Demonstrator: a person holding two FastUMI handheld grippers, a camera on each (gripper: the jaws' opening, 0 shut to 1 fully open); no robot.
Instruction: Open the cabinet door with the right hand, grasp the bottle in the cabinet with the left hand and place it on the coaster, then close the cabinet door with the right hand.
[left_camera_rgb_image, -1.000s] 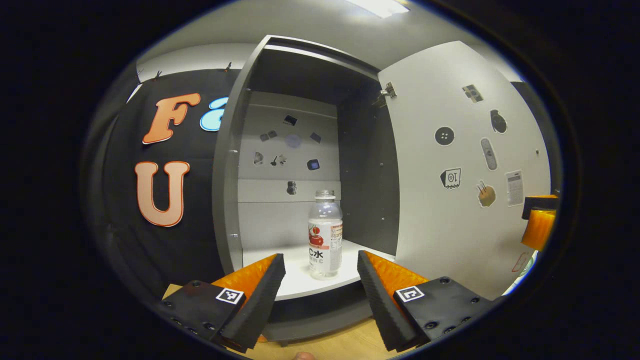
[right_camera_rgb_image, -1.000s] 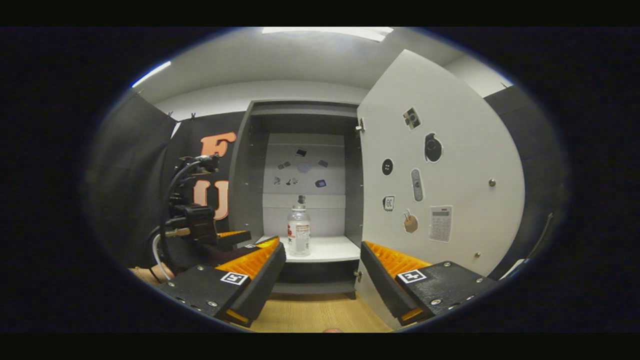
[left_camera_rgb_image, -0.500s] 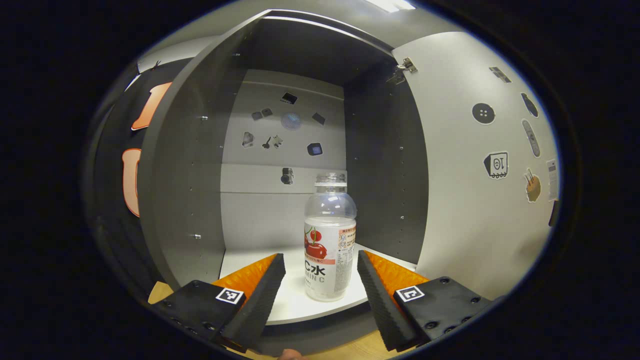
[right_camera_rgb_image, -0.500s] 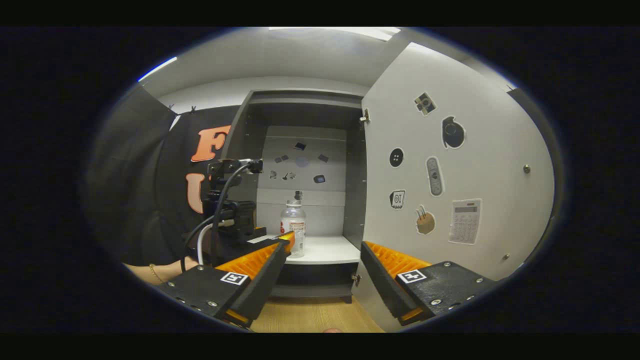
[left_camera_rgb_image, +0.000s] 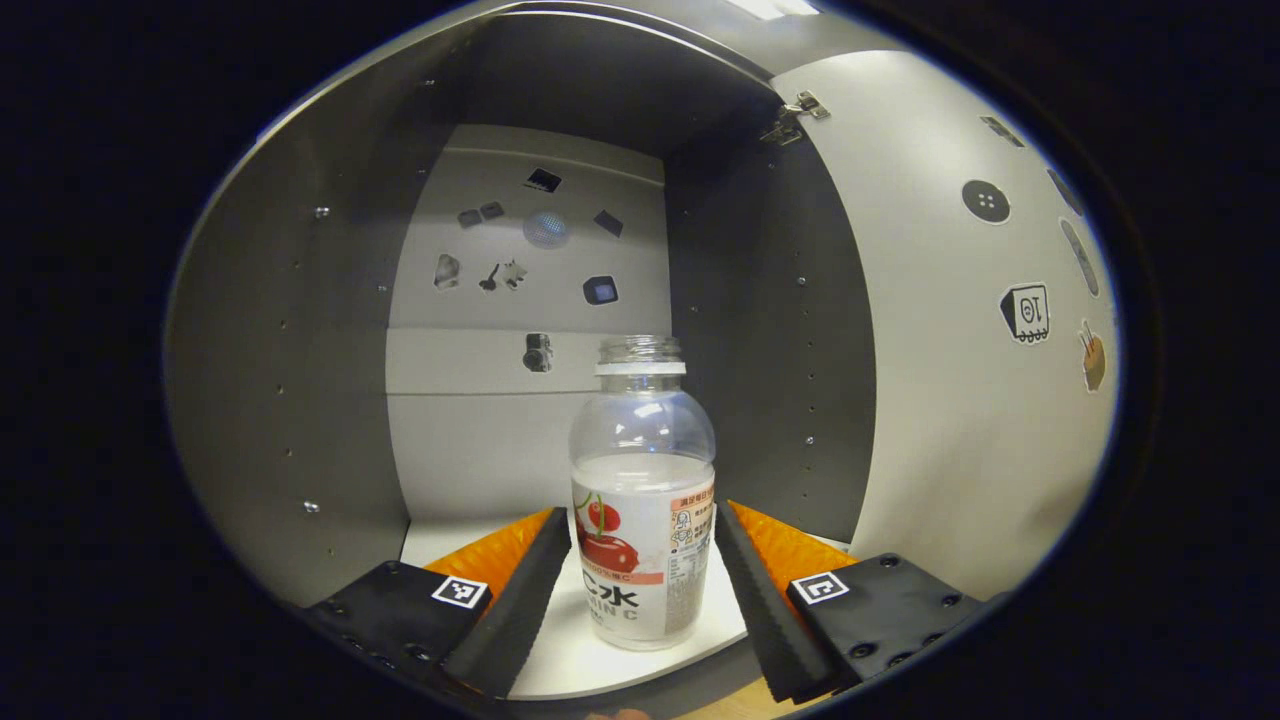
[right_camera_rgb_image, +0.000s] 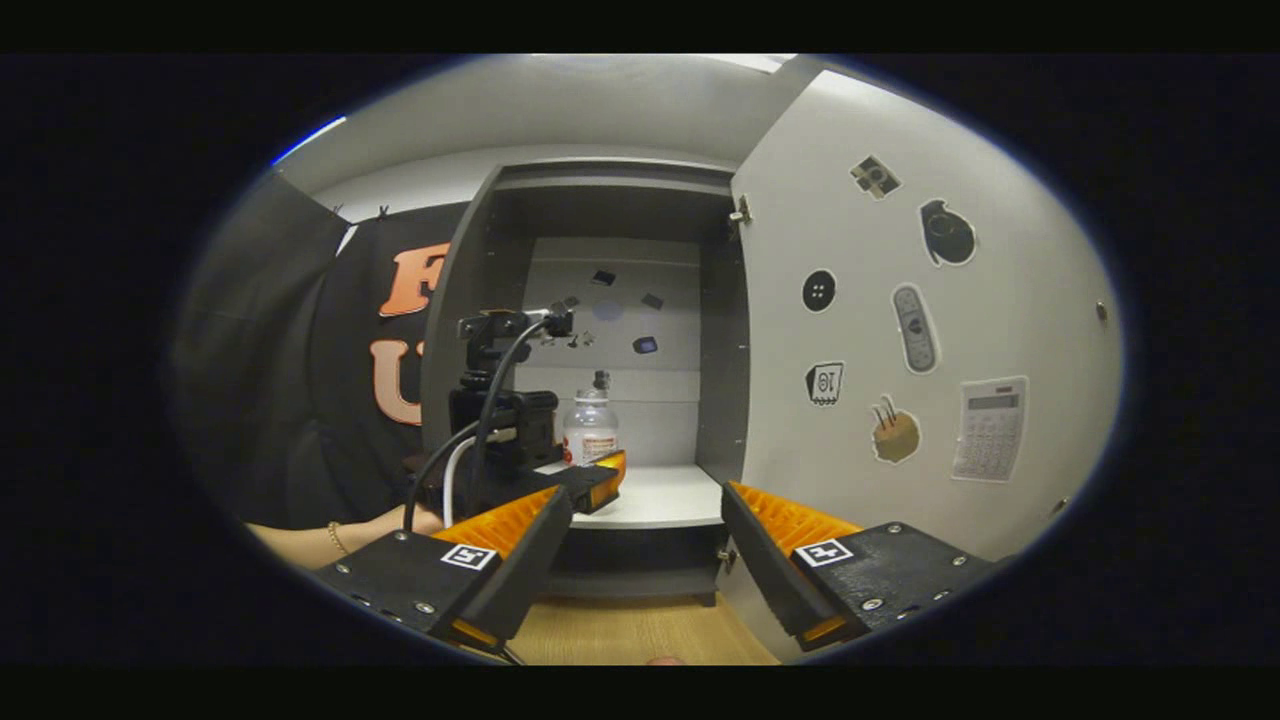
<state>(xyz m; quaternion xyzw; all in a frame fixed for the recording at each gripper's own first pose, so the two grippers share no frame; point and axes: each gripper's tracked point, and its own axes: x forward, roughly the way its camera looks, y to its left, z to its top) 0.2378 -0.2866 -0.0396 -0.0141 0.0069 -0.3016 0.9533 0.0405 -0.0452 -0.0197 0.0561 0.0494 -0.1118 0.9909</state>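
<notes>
Bottle (left_camera_rgb_image: 642, 500) stands upright between left gripper (left_camera_rgb_image: 640, 580) fingers.

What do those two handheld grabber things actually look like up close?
Each gripper, left and right, has two wedge-shaped ribbed fingers on black bolted plates bearing small square black-and-white markers. Seen from the right gripper view, the left one carries a black camera mount with black and white cables; the wrist wears a thin bracelet.

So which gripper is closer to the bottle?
Left. The left gripper has its open fingers on either side of the bottle; the right gripper hangs back outside the cabinet.
</notes>
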